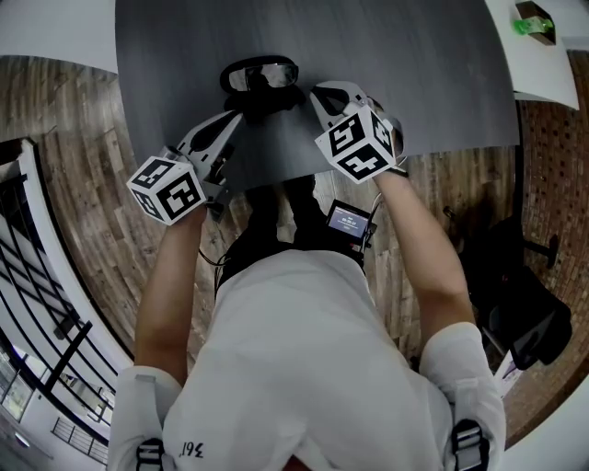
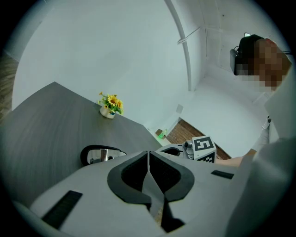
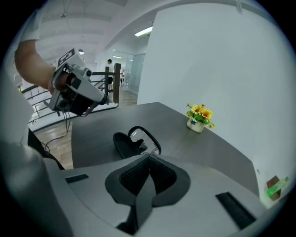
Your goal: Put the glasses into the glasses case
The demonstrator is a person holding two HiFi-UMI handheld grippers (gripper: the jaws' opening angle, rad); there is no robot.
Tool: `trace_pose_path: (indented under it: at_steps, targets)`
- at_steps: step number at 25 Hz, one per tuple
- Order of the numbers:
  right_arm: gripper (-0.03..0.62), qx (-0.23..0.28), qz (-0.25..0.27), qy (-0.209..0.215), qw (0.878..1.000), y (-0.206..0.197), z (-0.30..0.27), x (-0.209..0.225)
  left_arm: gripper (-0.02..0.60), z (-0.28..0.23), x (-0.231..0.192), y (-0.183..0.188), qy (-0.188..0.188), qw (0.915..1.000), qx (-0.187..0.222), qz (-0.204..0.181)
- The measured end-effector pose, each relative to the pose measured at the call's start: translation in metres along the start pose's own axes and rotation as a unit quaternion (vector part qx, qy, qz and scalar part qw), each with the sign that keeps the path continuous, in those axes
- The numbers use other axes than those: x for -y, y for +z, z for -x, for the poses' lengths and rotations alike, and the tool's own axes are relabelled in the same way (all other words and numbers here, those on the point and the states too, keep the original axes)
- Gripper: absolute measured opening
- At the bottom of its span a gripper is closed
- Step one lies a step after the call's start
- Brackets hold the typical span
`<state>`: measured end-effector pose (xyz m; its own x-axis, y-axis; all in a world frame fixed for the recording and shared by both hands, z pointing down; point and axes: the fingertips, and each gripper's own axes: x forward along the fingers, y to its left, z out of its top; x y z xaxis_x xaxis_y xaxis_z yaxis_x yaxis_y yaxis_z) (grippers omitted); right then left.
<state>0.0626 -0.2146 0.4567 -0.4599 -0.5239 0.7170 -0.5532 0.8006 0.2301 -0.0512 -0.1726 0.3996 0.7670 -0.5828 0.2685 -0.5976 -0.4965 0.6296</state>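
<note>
A black glasses case [image 1: 261, 77] lies open on the dark grey table [image 1: 414, 74], its lid raised and showing a shiny lining. Dark shapes fill its base [image 1: 269, 99]; I cannot make out the glasses apart from it. My left gripper [image 1: 241, 115] hovers just left of the base, jaws shut with nothing between them. My right gripper [image 1: 316, 90] is just right of the case, also shut and empty. The left gripper view has the case [image 2: 99, 154] beyond the shut jaws [image 2: 148, 152]. In the right gripper view the case [image 3: 134, 143] lies ahead of the shut jaws [image 3: 149, 157].
A small pot of yellow flowers [image 2: 110, 106] [image 3: 199, 118] stands farther back on the table. A green-and-brown item [image 1: 534, 23] sits on a white surface at the far right. The table's near edge [image 1: 276, 179] is close to the person's body. A black chair [image 1: 529, 322] stands on the floor at right.
</note>
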Motion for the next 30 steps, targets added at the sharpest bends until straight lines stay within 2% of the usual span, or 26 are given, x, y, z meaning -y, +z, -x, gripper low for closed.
trace_pose_path:
  at_steps: [4,12,19,30]
  targets:
    - [0.011,0.015,-0.059,0.011,0.998,0.0,0.007,-0.002,0.023,0.004,0.01,-0.001,-0.012,0.9998,0.007,0.012]
    - [0.011,0.029,-0.081,-0.012,0.996,0.007,0.023,0.001,0.025,0.016,0.023,0.0,-0.011,0.9999,0.005,0.002]
    - [0.011,0.068,-0.129,-0.031,0.989,0.025,0.049,0.001,0.025,0.029,0.041,0.016,-0.013,0.9997,0.016,-0.015]
    - [0.011,0.094,-0.13,-0.035,0.986,0.04,0.08,-0.01,0.025,0.042,0.053,0.019,-0.014,0.9992,0.023,-0.029]
